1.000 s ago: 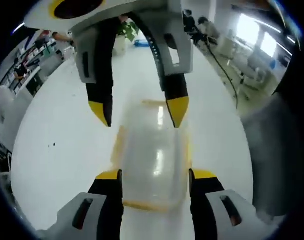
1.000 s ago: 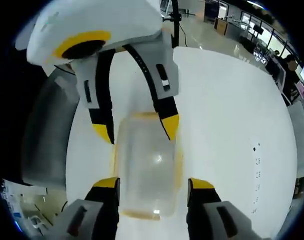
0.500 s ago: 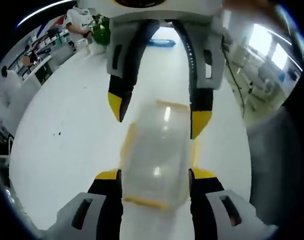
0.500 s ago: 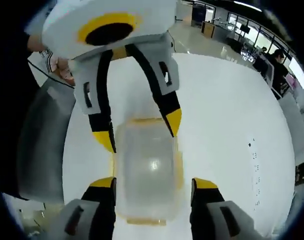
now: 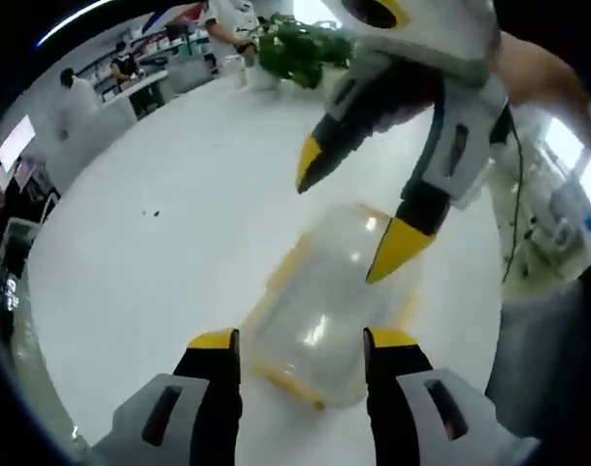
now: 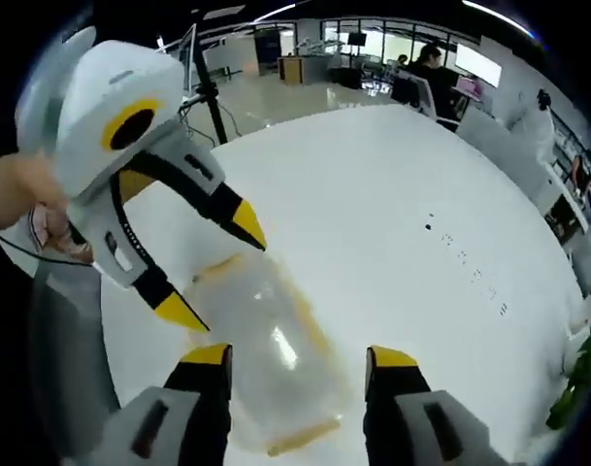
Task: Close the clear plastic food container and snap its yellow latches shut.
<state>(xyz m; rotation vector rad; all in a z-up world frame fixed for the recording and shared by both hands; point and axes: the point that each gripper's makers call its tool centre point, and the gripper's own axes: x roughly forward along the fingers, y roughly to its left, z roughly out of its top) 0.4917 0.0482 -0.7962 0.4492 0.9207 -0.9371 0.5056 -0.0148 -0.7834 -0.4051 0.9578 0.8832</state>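
Now we are lifting both tongs, left and right, wide apart, off the box on the bench; latches look shut.

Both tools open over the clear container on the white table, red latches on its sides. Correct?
Not quite: the latches are yellow, not red, as the left gripper view shows along the container's edges. The rest holds: the left tool and right tool are both open, and the clear container lies on the white table.
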